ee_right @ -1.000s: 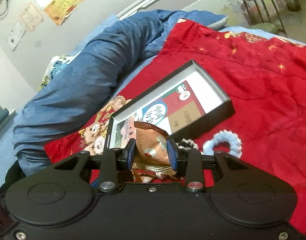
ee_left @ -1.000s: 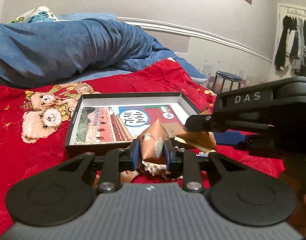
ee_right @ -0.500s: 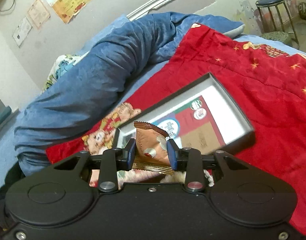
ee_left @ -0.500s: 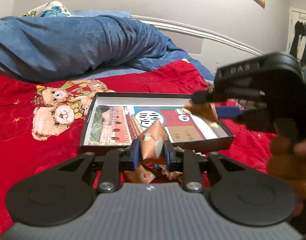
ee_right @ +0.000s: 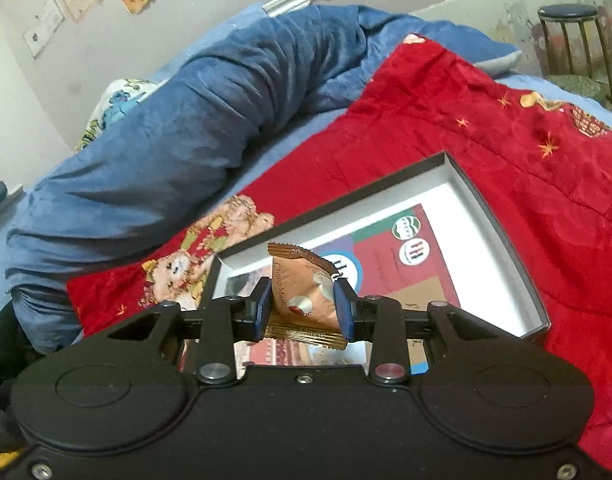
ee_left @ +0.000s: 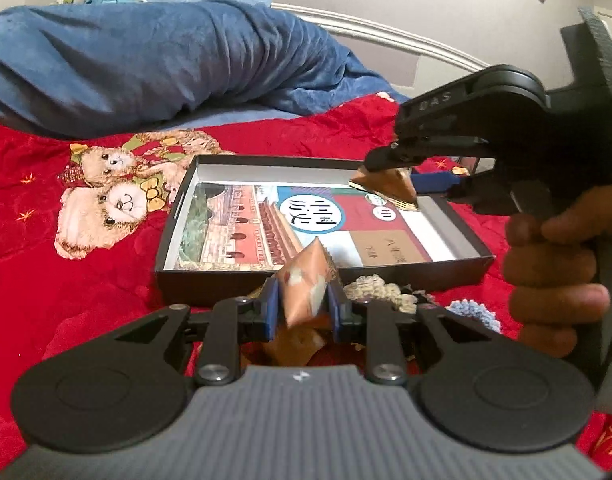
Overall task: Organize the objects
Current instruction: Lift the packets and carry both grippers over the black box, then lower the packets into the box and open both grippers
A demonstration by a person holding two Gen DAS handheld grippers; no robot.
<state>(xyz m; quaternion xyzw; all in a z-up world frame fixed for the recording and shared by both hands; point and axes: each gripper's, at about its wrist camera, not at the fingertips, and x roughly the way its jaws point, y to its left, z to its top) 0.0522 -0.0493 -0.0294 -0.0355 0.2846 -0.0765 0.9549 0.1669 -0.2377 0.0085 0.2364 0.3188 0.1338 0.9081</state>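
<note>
Closest to me, the left gripper [ee_left: 303, 308] pinches a small orange snack packet [ee_left: 306, 292] between its blue pads, held just short of the near wall of the black box [ee_left: 318, 280]. More loose things lie on the red bedspread [ee_left: 85, 280] right below it: another orange wrapper [ee_left: 295, 342], a cream crocheted piece [ee_left: 380, 292] and a pale blue one [ee_left: 472, 312]. I'd judge that pile is what is being sorted, and the box is where it goes.

A little further on, the right gripper [ee_right: 303, 308] is also clamped on a packet, a copper-coloured one reading "Choco Magic" [ee_right: 306, 292], and it hangs over the box's open interior (a printed card [ee_right: 406, 272] covers the floor, nothing else inside that I can make out). Held there, it looks ready to be let go; both hands carry one packet each, presumably to save a trip.

The left camera shows the right gripper from the side, the person's hand [ee_left: 554, 268] on its handle, and the packet above the far right corner of the box. The right camera alone shows the wrapper's lettering and how bare the box is. Beyond lie the blue duvet [ee_right: 185, 132], the headboard rail and a stool [ee_right: 568, 36].
</note>
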